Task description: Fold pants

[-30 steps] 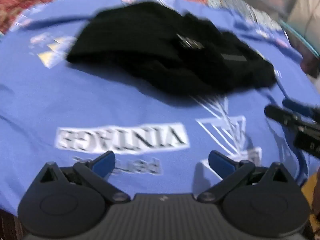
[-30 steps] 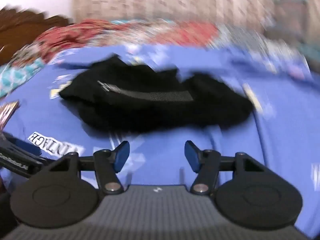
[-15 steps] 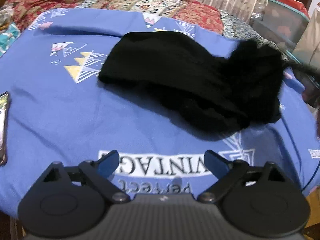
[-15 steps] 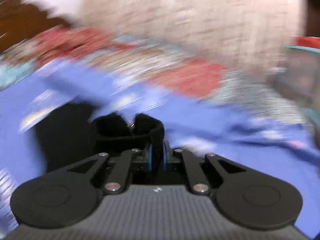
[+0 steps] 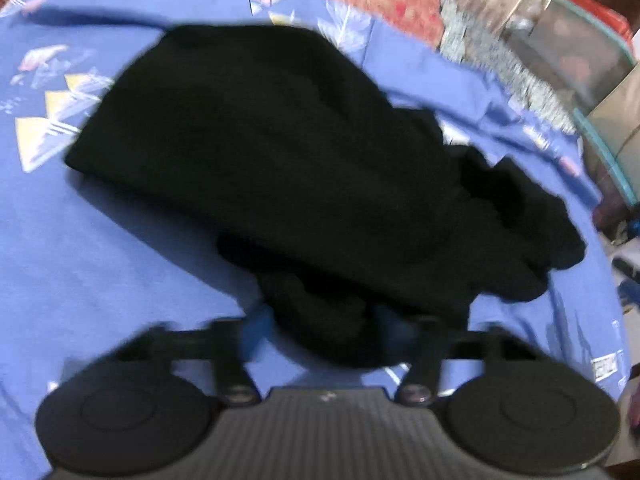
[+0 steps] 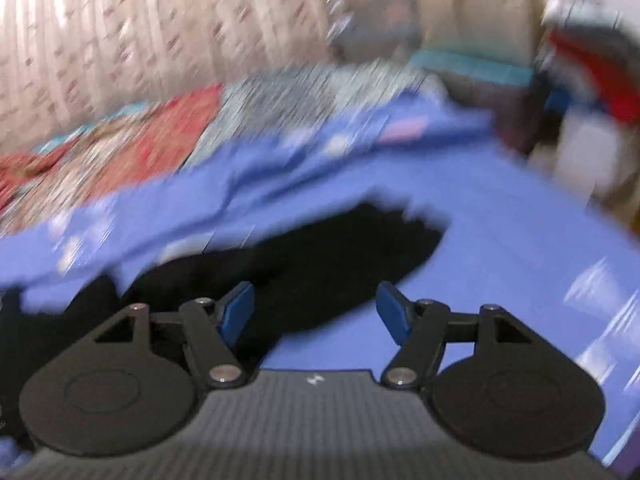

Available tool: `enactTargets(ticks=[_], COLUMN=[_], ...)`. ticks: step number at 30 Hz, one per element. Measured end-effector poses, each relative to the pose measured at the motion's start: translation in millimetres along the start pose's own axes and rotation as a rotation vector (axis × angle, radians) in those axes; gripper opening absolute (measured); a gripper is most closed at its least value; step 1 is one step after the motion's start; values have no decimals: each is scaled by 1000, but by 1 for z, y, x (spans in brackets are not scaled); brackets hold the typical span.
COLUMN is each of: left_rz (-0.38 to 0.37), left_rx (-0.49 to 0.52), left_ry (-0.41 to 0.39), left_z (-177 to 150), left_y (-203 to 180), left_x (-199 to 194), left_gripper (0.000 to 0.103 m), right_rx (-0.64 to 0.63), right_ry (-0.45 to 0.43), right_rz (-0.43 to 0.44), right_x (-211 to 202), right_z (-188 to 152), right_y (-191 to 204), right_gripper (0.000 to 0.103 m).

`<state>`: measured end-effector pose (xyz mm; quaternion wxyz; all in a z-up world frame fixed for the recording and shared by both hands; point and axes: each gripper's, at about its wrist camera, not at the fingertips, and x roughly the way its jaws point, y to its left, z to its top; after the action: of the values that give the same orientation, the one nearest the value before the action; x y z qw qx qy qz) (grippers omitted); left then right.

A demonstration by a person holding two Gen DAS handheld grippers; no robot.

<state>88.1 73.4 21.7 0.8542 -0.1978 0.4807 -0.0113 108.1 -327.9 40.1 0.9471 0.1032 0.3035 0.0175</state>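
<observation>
The black pants (image 5: 280,152) lie in a loose heap on the blue printed sheet (image 5: 100,264). My left gripper (image 5: 328,332) is at the heap's near edge with its jaws closing. A bunched fold of the black cloth fills the gap between its blurred fingers. In the right wrist view one end of the pants (image 6: 320,256) stretches away to the upper right over the sheet (image 6: 500,280). My right gripper (image 6: 316,312) hangs just above that end with its jaws opening. Nothing is pinched between its blue pads (image 6: 240,312).
A red patterned quilt (image 5: 384,4) covers the bed beyond the sheet, with a pale curtain (image 6: 140,20) behind it. A clear plastic storage box (image 5: 576,52) stands off the bed's right side, where the sheet drops over the edge. Both views are motion-blurred.
My left gripper has moved forward to the heap and narrowed around a fold of it. My right gripper, shut on black cloth half a second ago, has let go and swung right.
</observation>
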Motion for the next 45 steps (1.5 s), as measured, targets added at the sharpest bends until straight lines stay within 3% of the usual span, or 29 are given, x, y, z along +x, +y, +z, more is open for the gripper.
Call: enactTargets(ticks=[2,7,15,19,22,25,28,33,34,36,37,38,39,42,45], left_rz=[7,-70,-166,-180,-172,-163,-137,-126,-126,-119,-115,-114,-112,-107,-111], left_rx=[-34,-6,-102,-93,-57,-51,-49,-88,-98,-109,-114,-119,-127,-154,-162], left_ry=[1,-112,-168,-191,-158,-107,-130,-177,-182,-190,-197,-203,-211,-214,-214], left_z=[0,-18,-88,-110,-118,-120,-125,-133,-135,-141,-142,-141,-142,-140,-133], left_y=[1,11,65,82,80,76,80,96,100,108,111,113,116,123,125], left_x=[0,-50,-134,-166,-162,-150,-150,-160,-163,-169,-171,-173,-175,-173,-167], left_gripper=[15,12,12,12,13,22,41,47,47,47,47,47,47,48,48], right_rx=[-24,-121,-241,-306,-350,-448,-552,-710,-736,-745,-726,-660,-568,-271,79], right_ry=[69,146,161,168,200,205,212,255,278,325,335,334,314,130,-122], right_rz=[81,303,550,633,666,679,713,682,655,598,588,601,628,646,614], right_x=[-6,-17,-29,-51,-46,-44,-39,-6,8,33,40,43,41,22,-9], right_z=[-14,-24,-6,-29,-34,-41,-38,-57,-64,-71,-68,-55,-37,42,117], right_y=[24,85,153,179,214,245,279,348,355,369,372,371,366,324,239], right_gripper=[70,69,69,69,70,72,89,90,88,56,33,17,12,12,12])
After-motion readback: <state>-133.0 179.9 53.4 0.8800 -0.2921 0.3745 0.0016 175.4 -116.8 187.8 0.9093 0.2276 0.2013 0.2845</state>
